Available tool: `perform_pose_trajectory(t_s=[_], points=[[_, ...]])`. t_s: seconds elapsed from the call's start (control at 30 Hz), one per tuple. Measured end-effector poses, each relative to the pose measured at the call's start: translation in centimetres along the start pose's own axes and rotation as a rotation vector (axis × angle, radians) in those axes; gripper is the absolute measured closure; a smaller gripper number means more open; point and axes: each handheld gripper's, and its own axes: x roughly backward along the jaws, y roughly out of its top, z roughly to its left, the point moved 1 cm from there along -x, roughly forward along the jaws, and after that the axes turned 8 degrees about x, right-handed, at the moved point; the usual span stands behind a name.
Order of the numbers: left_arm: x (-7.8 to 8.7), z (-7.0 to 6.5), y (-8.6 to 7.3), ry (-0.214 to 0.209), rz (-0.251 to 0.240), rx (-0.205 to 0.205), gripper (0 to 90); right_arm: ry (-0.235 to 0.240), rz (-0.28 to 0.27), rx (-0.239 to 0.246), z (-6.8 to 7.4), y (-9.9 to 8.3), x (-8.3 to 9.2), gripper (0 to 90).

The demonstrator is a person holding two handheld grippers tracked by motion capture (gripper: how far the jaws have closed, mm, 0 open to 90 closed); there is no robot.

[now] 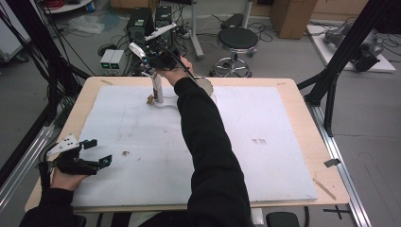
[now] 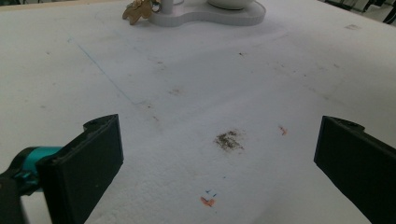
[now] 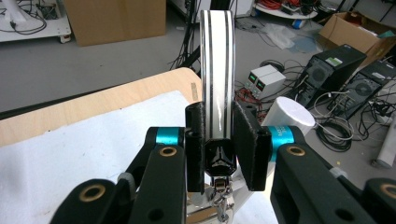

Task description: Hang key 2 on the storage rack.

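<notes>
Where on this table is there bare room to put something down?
The white mat lies bare right of the sleeve, and between the left claw and the white stand. It is crowded at the far edge, where the right claw grips a striped strap.

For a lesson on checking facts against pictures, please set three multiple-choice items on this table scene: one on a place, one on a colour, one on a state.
1. Where on the table does the left gripper rest?
A) far right corner
B) near left corner
C) the middle

2. What colour is the strap in the right gripper?
A) red
B) plain green
C) white with black stripes

3. How do the left gripper's jaws stand?
A) open, nothing between them
B) shut on a key
C) shut on a cup

Answers:
1 B: the high view shows it by the table's near left corner.
2 C: the right gripper view shows a white band with thin black lines clamped between the jaws.
3 A: the left gripper view shows the jaws wide apart over bare surface.
</notes>
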Motion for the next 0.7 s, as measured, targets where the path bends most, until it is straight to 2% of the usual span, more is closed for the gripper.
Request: perform_pose_trajectory(t_s=[0.03, 0.07, 0.13, 0.23, 0.33, 0.53, 0.7], points=[[0.0, 0.0, 0.0, 0.001, 0.000, 0.000, 1.7, 0.000, -0.002, -0.012, -0.1, 0.0, 0.1, 69.1], [0.0, 0.0, 0.0, 0.000, -0.002, 0.001, 1.7, -0.006, -0.011, -0.027, -0.1, 0.0, 0.2, 58.9], [0.0, 0.0, 0.0, 0.001, -0.003, 0.002, 1.7, 0.015, -0.035, -0.049, -0.2, 0.1, 0.6, 47.8], [0.0, 0.0, 0.0, 0.001, -0.003, 0.001, 1.7, 0.046, -0.028, -0.042, -0.1, 0.2, 1.0, 34.2], [0.0, -0.1, 0.0, 0.000, -0.003, 0.001, 1.8, 0.052, -0.028, -0.030, 0.1, 0.0, 1.5, 27.5], [0.0, -0.1, 0.0, 0.001, 0.003, -0.002, 1.7, 0.058, -0.035, -0.071, -0.4, -1.1, 2.7, 13.2], [0.0, -0.1, 0.0, 0.006, 0.004, -0.005, 1.7, 0.059, -0.019, -0.080, -0.7, -2.1, 3.8, 9.2]])
